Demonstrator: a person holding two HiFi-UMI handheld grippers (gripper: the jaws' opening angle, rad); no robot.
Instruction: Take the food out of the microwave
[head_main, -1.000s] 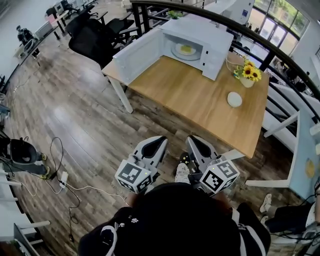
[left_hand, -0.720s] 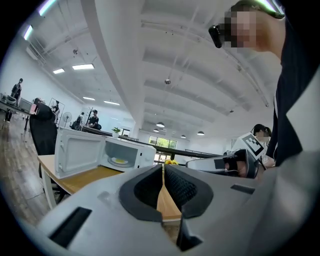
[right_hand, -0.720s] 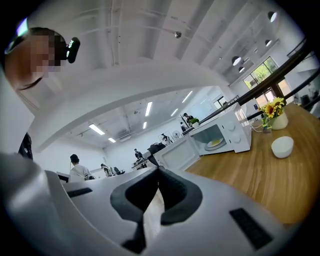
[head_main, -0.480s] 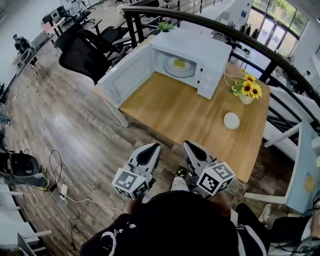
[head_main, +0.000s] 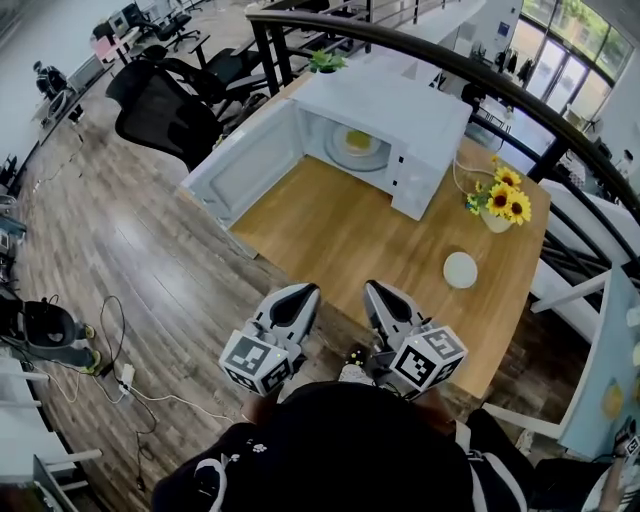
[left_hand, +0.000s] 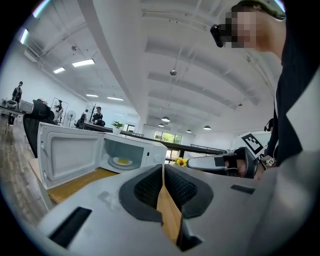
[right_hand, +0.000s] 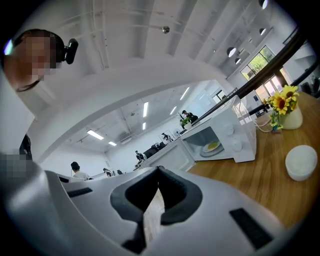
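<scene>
Grey left tongs and right tongs level, closed.

closed fingers face food in open microwave.

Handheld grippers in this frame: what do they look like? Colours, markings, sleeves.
The left gripper and right gripper match: light grey moulded shells that taper toward the jaws. Each has a white cube with black square markers at the rear. The jaws are lined with black textured pads. No cables show on either. The person wears a black top with white trim.
</scene>
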